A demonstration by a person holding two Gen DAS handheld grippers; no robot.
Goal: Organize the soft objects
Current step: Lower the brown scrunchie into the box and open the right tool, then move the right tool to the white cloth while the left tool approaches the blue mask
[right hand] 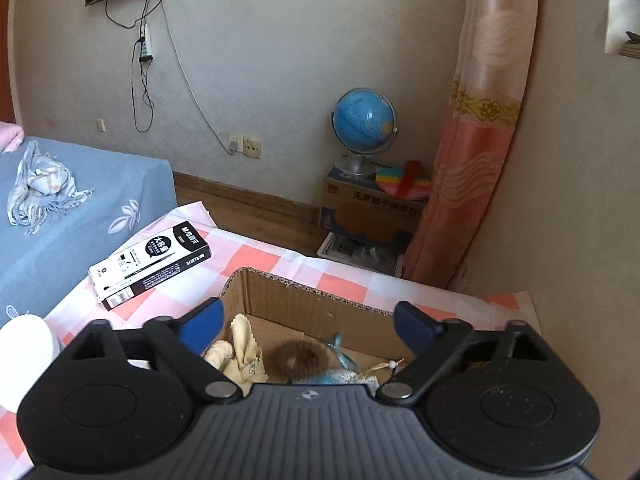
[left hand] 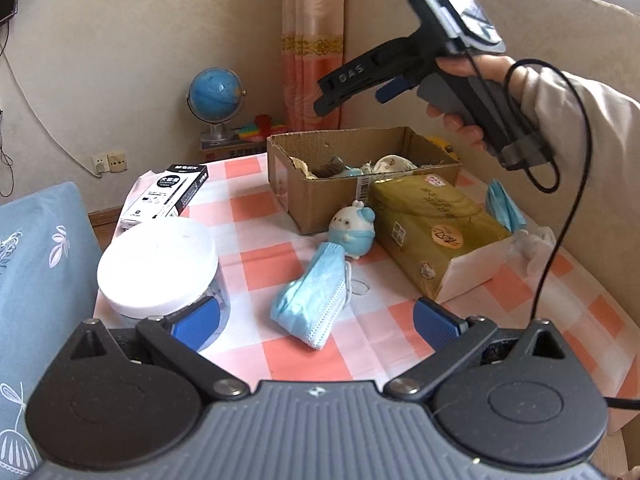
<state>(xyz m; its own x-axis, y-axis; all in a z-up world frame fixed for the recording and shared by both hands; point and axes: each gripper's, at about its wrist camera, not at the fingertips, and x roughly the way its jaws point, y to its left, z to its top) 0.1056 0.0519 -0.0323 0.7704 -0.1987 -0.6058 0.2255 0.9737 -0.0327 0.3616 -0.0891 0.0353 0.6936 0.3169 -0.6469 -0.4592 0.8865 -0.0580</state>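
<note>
1. blue face mask (left hand: 310,306) lies crumpled on the checked tablecloth (left hand: 256,208), nearest the left gripper (left hand: 316,322), whose pads stand wide apart with nothing between them.
2. just beyond it sits a small plush toy (left hand: 354,230), touching the near wall of the cardboard box (left hand: 320,196).
3. right of the toy lies a yellow tissue pack (left hand: 436,224); a second mask (left hand: 505,206) sits at its far right.
4. right gripper (right hand: 306,326) hangs over the box (right hand: 296,292), jaws spread, empty; cloths and a brown fuzzy ring (right hand: 294,360) lie inside.
5. at the near left stands a white-lidded jar (left hand: 158,266).
</note>
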